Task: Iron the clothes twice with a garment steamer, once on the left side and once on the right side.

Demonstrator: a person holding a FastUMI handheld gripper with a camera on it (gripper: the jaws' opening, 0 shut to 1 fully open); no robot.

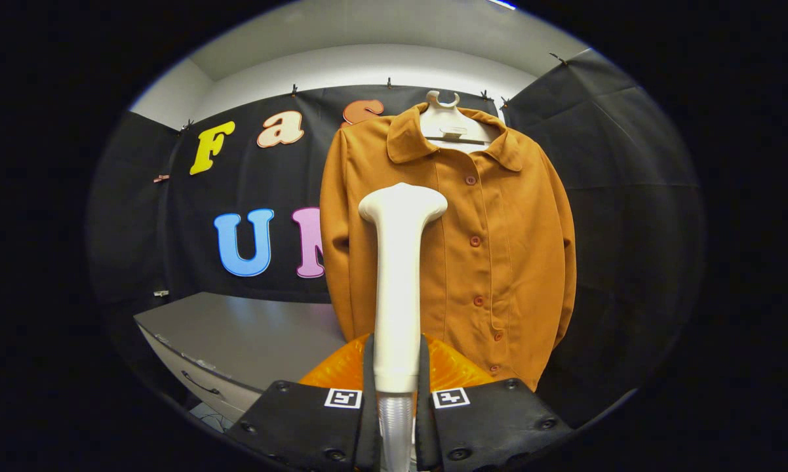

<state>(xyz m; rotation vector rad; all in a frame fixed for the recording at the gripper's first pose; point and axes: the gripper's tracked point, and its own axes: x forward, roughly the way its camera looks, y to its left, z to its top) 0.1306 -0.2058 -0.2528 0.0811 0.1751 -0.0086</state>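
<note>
We see the jacket point(492, 249) hanging buttoned on a hanger point(448, 124) before the booth wall, beyond the cabinet's point(250, 334) far right corner. Our gripper point(396, 393) has both fingers clamped on the steamer point(397, 288), whose head stands upright before the jacket's left half.

One steamer point(399, 275) sits clamped between the two fingers point(368, 367) of one gripper point(397, 387). One shirt point(492, 249) hangs on one hanger point(450, 121); six buttons point(474, 241) show down its front. One cabinet point(236, 341) stands beside it.
</note>
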